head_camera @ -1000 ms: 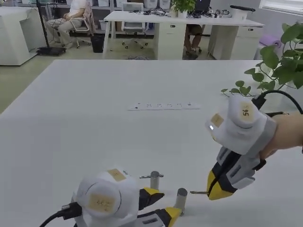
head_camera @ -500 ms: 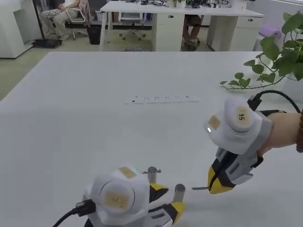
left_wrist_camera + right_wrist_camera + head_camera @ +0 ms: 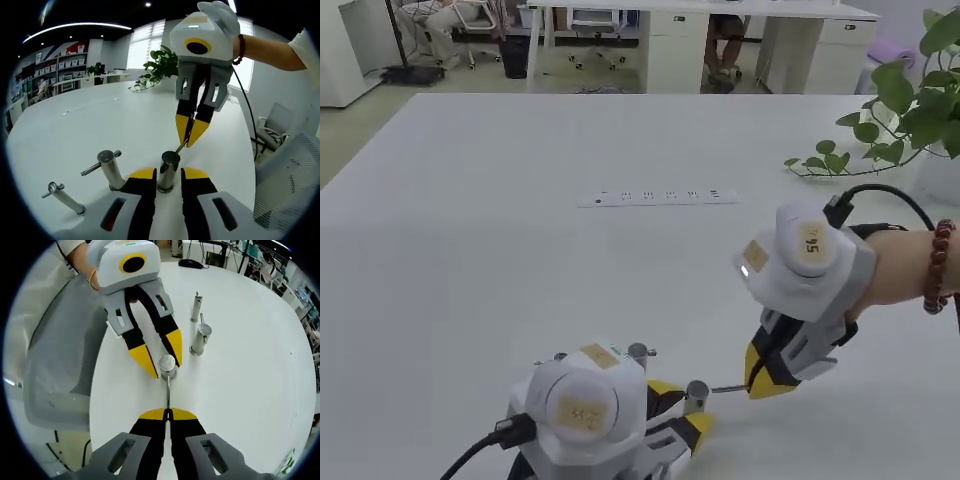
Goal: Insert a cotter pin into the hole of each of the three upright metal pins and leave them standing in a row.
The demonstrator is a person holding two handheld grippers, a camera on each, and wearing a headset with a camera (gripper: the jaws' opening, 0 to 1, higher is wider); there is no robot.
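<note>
Cotter pin [image 3: 168, 391] pinched in the right gripper's [image 3: 168, 413] closed fingers, tip at the upright metal pin [image 3: 169, 167], which the left gripper's [image 3: 168, 176] fingers closely flank; grip unclear.

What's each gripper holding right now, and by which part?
Right gripper: cotter pin, by its rear end. Left gripper: bare metal pin, by its shaft.

Three metal pins [image 3: 200, 340] stand in a row on the table [image 3: 520, 250].
</note>
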